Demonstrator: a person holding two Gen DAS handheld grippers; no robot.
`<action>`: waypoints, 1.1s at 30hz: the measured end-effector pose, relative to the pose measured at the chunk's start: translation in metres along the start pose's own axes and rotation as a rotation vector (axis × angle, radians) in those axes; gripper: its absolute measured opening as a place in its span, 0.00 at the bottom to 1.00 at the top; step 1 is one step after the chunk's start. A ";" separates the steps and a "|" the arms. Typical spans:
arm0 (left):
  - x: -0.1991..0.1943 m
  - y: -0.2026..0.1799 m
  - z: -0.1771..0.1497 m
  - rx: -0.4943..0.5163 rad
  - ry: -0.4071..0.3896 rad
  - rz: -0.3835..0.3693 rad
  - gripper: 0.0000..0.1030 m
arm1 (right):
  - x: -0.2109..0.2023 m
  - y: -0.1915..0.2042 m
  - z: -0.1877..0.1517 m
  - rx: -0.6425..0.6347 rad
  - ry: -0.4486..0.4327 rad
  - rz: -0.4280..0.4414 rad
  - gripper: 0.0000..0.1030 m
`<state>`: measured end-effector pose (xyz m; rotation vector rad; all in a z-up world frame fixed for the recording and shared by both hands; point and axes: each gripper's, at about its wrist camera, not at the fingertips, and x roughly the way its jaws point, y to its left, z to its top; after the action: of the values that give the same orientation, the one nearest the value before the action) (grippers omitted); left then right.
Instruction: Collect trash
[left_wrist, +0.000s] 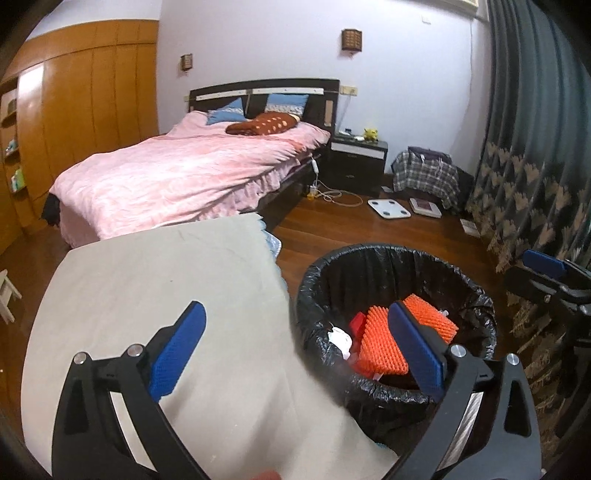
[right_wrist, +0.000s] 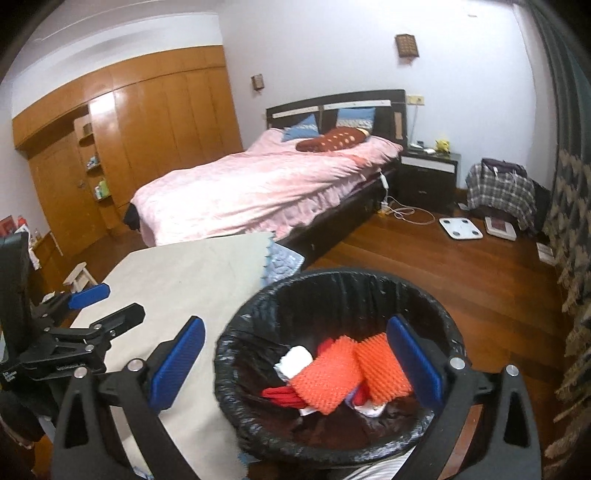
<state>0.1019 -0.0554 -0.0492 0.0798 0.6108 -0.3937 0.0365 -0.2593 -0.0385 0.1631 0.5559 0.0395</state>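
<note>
Trash (right_wrist: 334, 373) is lying in the bin (right_wrist: 236, 369) beside the bench (left_wrist: 147, 295); both claws (left_wrist: 291, 354) (right_wrist: 295, 365) are gaping wide, empty.

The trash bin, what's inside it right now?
Inside the bin, on the black liner, lie two orange spiky pads, something red and a white crumpled piece. Whatever lies beneath them is covered.

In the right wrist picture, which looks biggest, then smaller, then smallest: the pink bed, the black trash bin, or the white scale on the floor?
1. Pink bed
2. Black trash bin, though it sits nearest the camera, so it looks almost as big
3. White scale
</note>
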 end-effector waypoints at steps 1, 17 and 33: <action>-0.006 0.002 0.000 -0.005 -0.010 0.005 0.93 | -0.003 0.004 0.001 -0.006 -0.003 0.001 0.94; -0.072 -0.001 -0.002 0.000 -0.113 0.042 0.93 | -0.043 0.035 0.005 -0.054 -0.073 0.031 0.94; -0.086 -0.008 -0.002 0.022 -0.137 0.054 0.93 | -0.051 0.036 0.000 -0.049 -0.085 0.030 0.94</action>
<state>0.0331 -0.0337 -0.0012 0.0896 0.4687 -0.3506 -0.0062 -0.2278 -0.0060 0.1246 0.4668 0.0754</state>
